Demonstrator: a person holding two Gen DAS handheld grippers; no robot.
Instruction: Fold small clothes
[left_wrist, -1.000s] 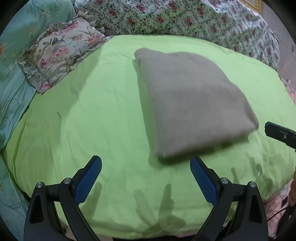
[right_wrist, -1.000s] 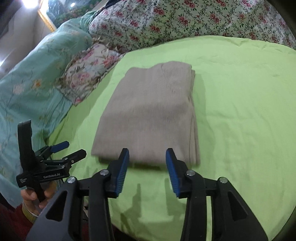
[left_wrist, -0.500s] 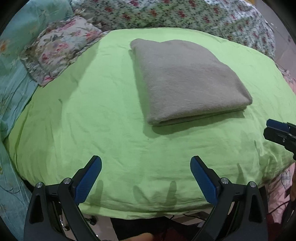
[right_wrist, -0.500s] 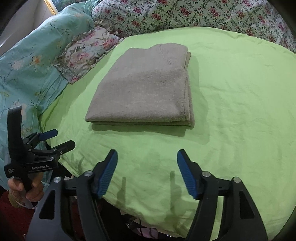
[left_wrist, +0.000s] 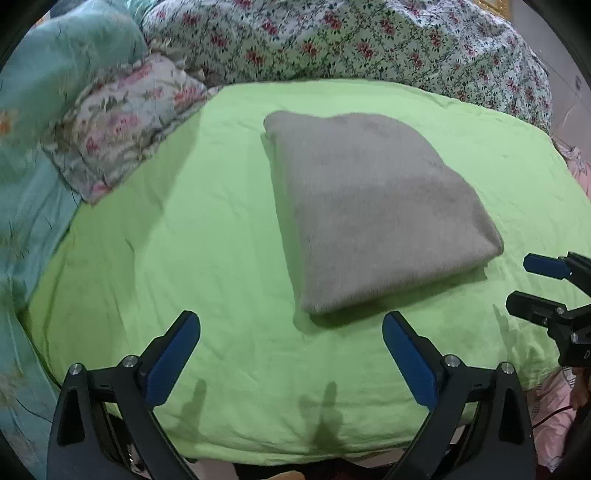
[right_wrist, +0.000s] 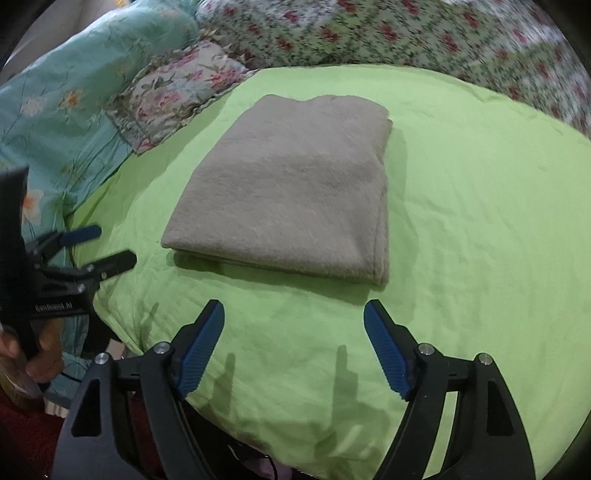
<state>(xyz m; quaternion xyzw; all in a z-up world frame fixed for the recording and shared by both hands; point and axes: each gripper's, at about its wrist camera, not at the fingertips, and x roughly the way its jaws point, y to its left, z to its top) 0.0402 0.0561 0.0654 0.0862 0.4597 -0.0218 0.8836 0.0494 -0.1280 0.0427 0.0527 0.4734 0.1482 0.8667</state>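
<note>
A folded grey-beige garment (left_wrist: 373, 210) (right_wrist: 291, 192) lies flat on the light green sheet (left_wrist: 207, 236) (right_wrist: 461, 221). My left gripper (left_wrist: 291, 328) hovers open over the sheet, just short of the garment's near left corner, holding nothing. My right gripper (right_wrist: 293, 314) hangs above the sheet in front of the garment's near edge; its jaws are opening and nothing is between them. Each gripper also shows in the other view: the right gripper (left_wrist: 532, 284) at the right edge, the left gripper (right_wrist: 99, 245) at the left edge, held by a hand (right_wrist: 40, 354).
A flowered pillow (left_wrist: 122, 118) (right_wrist: 177, 92) lies at the sheet's far left. A teal floral cover (left_wrist: 33, 155) runs along the left and a red-flowered quilt (left_wrist: 351, 37) along the back. The bed's front edge lies just beneath both grippers.
The right gripper's jaws have spread from narrow to wide and it has backed a little from the garment's near edge. The left gripper pulled back, then came forward again. The garment has not moved.
</note>
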